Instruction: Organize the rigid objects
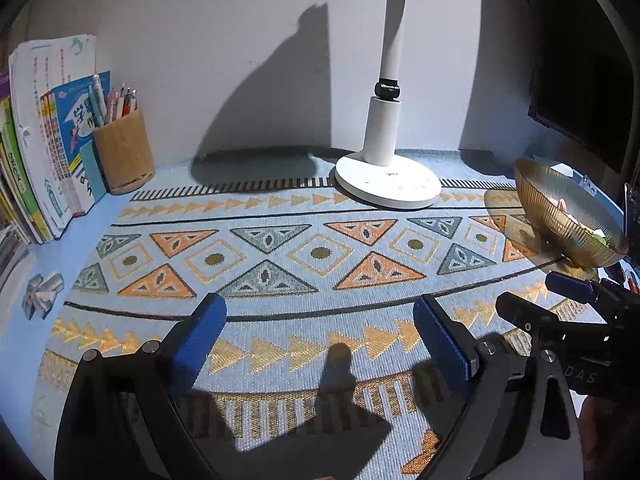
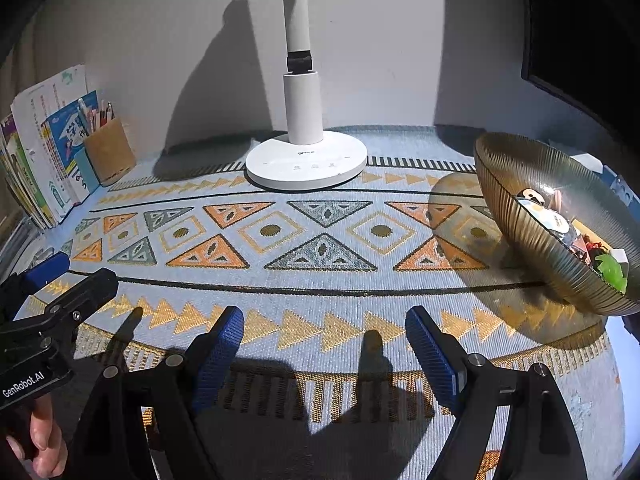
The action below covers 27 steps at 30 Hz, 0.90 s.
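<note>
My left gripper (image 1: pixel 320 316) is open and empty, low over the patterned mat (image 1: pixel 280 240). My right gripper (image 2: pixel 324 328) is open and empty too, beside it to the right; it also shows in the left wrist view (image 1: pixel 560 296). A ribbed gold glass bowl (image 2: pixel 532 216) stands at the right and holds several small items, among them a green piece (image 2: pixel 610 272) and a round printed piece (image 2: pixel 544 212). The bowl also shows in the left wrist view (image 1: pixel 560 216). A small metallic grey object (image 1: pixel 42 294) lies on the table at the far left.
A white desk lamp (image 1: pixel 388 180) stands at the back middle against the wall. A wooden pen holder (image 1: pixel 124 152) with pens and a row of books (image 1: pixel 44 140) stand at the back left. A dark monitor (image 1: pixel 580 80) is at the back right.
</note>
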{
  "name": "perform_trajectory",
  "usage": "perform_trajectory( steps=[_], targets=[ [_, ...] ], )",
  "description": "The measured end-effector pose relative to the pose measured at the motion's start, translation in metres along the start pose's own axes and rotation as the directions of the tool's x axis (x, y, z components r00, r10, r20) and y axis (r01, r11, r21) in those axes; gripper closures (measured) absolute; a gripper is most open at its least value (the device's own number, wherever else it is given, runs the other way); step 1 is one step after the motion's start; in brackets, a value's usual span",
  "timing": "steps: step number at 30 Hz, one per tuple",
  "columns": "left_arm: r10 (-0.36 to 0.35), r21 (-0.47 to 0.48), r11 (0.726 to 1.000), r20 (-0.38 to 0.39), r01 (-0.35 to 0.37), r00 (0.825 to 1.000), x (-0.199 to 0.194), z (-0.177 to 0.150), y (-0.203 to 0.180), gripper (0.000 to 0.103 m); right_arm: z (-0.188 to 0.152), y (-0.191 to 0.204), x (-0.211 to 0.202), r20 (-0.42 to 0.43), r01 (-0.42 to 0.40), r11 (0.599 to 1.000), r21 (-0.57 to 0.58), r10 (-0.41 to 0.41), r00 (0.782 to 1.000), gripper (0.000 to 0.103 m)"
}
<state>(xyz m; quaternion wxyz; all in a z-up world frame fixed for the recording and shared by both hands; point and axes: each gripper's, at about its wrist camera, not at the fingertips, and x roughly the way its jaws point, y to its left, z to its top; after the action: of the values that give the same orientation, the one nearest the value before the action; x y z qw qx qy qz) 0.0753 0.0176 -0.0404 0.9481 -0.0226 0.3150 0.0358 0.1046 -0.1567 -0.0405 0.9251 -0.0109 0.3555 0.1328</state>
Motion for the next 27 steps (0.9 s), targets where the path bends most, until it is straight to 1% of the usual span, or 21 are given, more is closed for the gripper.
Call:
perform_trajectory(
  steps=[8, 13, 27],
  targets=[
    [0.006, 0.0, 1.0, -0.004, -0.006, 1.0, -0.0002, -0.0002, 0.0006, 0.009, -0.0002, -0.0016, 0.0008, -0.007, -0.005, 1.0, 0.017, 0.005, 1.0, 0.021],
    [0.003, 0.002, 1.0, -0.006, -0.003, 1.0, 0.0002, -0.0003, -0.0002, 0.009, 0.0002, -0.0027, 0.0003, -0.005, -0.005, 1.0, 0.026, 0.006, 1.0, 0.016],
    [0.002, 0.005, 1.0, -0.016, -0.002, 1.0, 0.0012, -0.0013, -0.0026, 0.009, -0.0007, -0.0018, -0.0009, -0.004, -0.007, 1.0, 0.03, 0.007, 1.0, 0.016]
  ],
)
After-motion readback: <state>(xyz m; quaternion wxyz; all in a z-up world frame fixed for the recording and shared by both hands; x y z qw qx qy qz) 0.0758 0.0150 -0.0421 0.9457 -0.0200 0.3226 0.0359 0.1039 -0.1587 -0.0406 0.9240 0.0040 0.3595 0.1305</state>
